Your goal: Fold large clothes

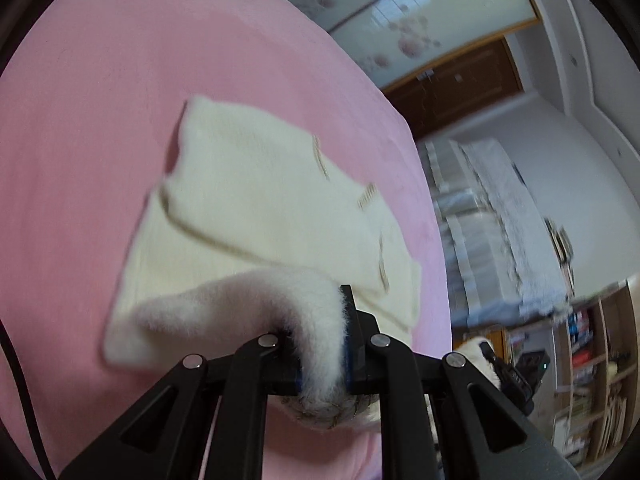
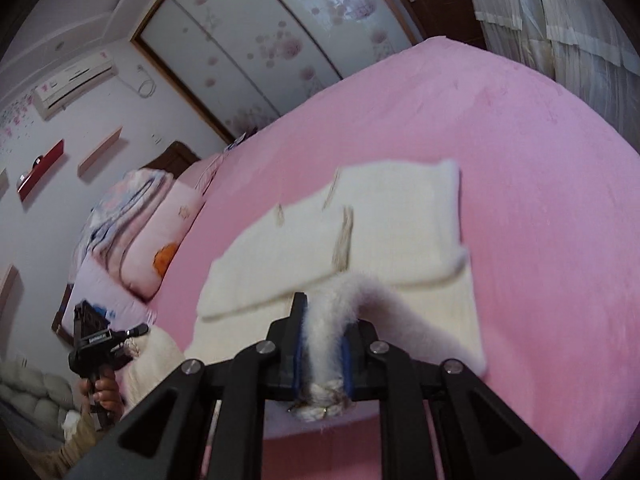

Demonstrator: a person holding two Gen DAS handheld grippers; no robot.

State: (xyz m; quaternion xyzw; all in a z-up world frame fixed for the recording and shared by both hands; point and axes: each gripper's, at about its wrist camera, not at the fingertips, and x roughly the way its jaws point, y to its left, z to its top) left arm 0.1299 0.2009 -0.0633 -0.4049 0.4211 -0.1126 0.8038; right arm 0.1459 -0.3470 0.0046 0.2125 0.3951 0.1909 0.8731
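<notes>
Both hand-held grippers pinch cream sweater on pink bed

A pink bed fills the room, with floral wardrobe doors, stacked pillows, an air conditioner and bookshelves.

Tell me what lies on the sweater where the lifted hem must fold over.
Nothing visible blocks it. Both hand-held grippers, left and right, already clamp the fleecy hem; ahead is only the sweater's own folded sleeves on the pink bed.
</notes>
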